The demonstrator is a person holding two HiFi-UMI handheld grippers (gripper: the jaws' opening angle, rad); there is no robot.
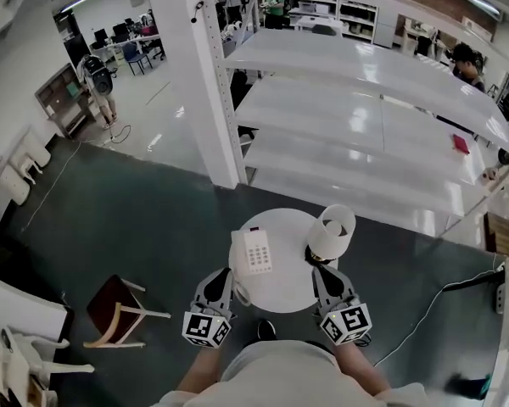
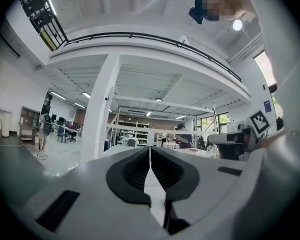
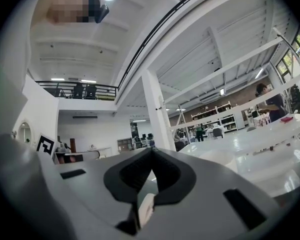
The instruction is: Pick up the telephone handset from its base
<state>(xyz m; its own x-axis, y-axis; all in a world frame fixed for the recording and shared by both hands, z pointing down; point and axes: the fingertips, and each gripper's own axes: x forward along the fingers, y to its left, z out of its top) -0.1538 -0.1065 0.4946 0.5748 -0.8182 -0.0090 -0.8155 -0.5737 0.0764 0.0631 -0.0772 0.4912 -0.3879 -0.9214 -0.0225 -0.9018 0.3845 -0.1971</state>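
On desk, telephone handset judged seated on base; lift not begun. Left hand-held gripper and right hand-held gripper closed, empty, short of telephone.

Your right gripper has its jaws together at the tips, and nothing is caught between them. A pale sliver shows through the hollow lower down, too unclear to name. Just past the jaws, to the right, sits a pale rounded shape. Far ahead stands a white pillar. Long white shelves run off right, with a person beside them. A balcony railing crosses high at far left.
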